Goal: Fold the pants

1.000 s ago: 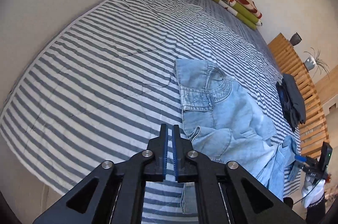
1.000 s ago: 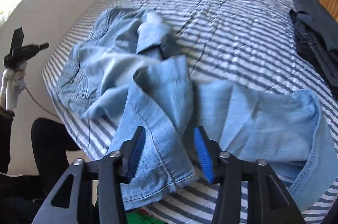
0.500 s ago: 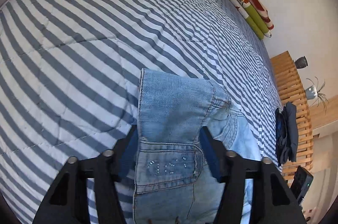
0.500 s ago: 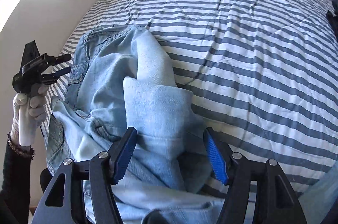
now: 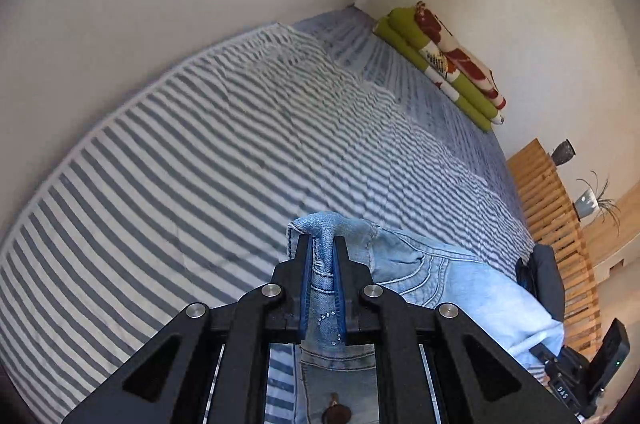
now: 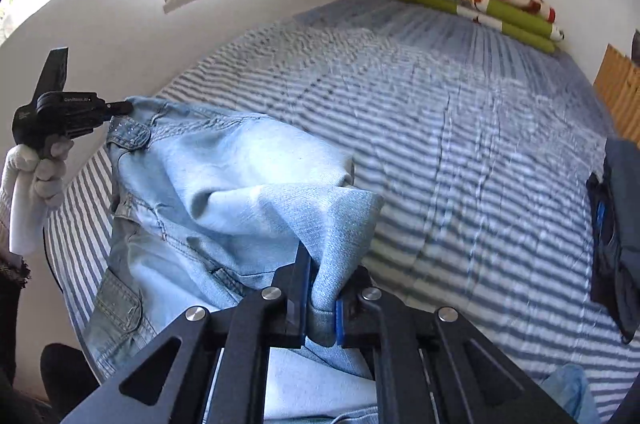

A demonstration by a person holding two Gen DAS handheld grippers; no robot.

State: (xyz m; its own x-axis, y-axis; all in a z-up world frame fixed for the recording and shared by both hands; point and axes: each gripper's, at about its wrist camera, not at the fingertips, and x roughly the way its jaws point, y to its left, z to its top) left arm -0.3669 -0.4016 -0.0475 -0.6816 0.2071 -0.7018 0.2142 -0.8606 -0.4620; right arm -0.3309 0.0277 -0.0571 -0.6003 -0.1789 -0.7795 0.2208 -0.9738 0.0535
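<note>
Jeans [image 6: 224,175] now pinched by left tongs [image 5: 321,256] and right tongs [image 6: 322,288], both open half-second earlier; waistband lifted.

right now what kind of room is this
Most likely a bedroom: a wide bed with a striped cover, a folded green blanket at its far end, and the jeans being folded on it.

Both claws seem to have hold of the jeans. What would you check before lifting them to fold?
1. Left claw shut on the jeans waistband: ok.
2. Right claw shut on denim: ok.
3. Which part the right claw holds: cannot tell.
4. Jeans spread flat, no bunching: not ok, crumpled between the claws.
5. Free bed space beyond the jeans: ok.
6. Dark clothes apart from the jeans: ok.
</note>
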